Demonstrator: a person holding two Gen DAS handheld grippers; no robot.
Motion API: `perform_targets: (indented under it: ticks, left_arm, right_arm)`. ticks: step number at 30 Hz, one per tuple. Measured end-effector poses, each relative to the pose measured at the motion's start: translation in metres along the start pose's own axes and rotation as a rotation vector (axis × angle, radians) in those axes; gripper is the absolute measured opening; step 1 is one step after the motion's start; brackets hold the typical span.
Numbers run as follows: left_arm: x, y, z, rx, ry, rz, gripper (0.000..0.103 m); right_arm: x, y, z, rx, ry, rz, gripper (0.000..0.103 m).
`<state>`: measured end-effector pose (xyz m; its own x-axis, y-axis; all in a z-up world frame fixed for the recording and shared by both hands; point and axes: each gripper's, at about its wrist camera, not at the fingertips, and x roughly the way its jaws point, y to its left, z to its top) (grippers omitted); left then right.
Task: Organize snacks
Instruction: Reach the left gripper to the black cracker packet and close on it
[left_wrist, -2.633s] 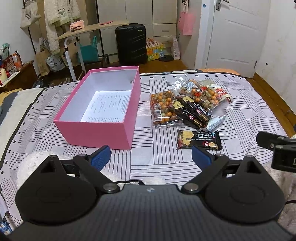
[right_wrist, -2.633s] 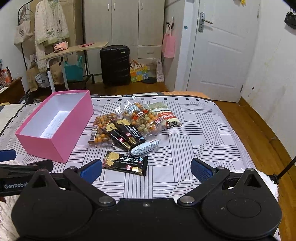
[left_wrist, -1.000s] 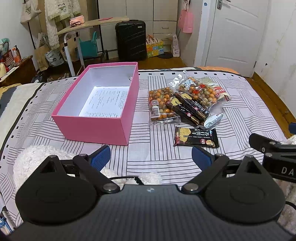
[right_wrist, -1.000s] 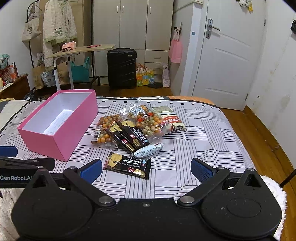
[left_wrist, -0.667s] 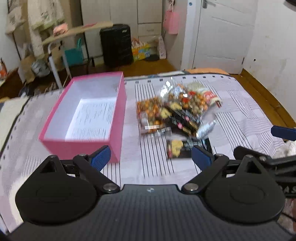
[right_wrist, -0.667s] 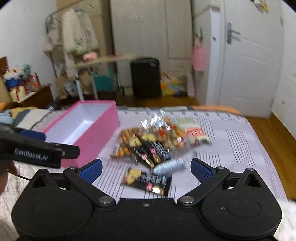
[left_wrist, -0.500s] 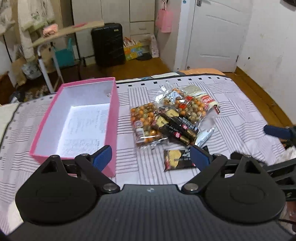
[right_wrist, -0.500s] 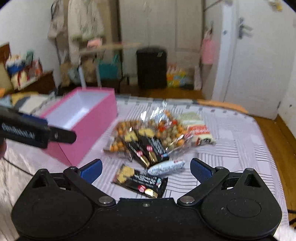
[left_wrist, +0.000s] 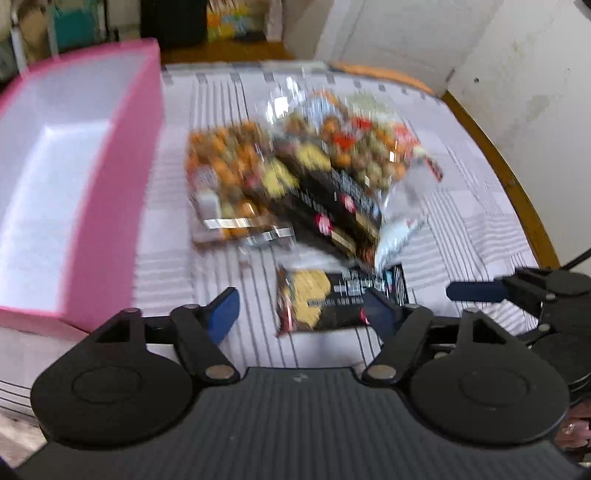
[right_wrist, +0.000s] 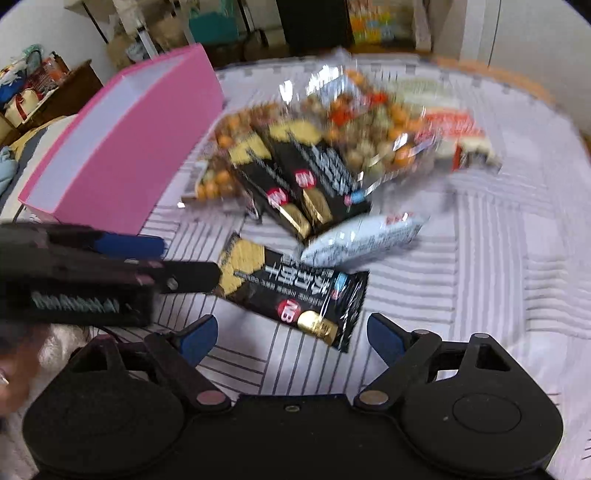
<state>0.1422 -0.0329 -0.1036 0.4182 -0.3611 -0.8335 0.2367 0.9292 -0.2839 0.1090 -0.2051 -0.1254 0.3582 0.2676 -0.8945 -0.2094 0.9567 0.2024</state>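
both grippers angled steeply down over the snacks on the bed

left gripper (left_wrist: 301, 312) and right gripper (right_wrist: 286, 334): jaws just narrowed, still apart, nothing gripped; black snack pack (right_wrist: 291, 290) lies between them on striped bedsheet (right_wrist: 498, 258); pink box (left_wrist: 74, 177) is seen left.

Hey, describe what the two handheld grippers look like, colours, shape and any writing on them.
Both grippers are black plastic. The left gripper and right gripper each have a ribbed body, two rounded side plates with silver pivot screws, and angled arms ending in blue-padded fingers. In the right wrist view, the left gripper's side carries blurred white lettering, too smeared to read.
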Motion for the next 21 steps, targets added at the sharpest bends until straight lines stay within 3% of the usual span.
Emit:
perform_targets:
  ticks: [5, 8, 12, 14, 21]
  left_arm:
    - [0.033, 0.010, -0.008, -0.033, 0.017, -0.024, 0.054]
    - [0.043, 0.016, -0.007, -0.042, -0.001, -0.028, 0.047]
    - [0.053, 0.021, -0.007, -0.058, 0.015, -0.068, 0.029]
    - [0.058, 0.021, -0.010, -0.068, 0.030, -0.086, 0.029]
    - [0.062, 0.020, -0.011, -0.089, 0.059, -0.124, 0.028]
  right_arm:
    - [0.033, -0.029, 0.007, 0.156, 0.105, -0.005, 0.082]
    - [0.037, -0.020, 0.007, 0.112, 0.105, -0.025, 0.082]
    - [0.040, -0.003, 0.003, 0.025, 0.095, -0.062, 0.082]
    - [0.038, 0.002, 0.000, 0.016, 0.085, -0.061, 0.075]
    - [0.036, 0.009, -0.005, -0.013, 0.058, -0.070, 0.067]
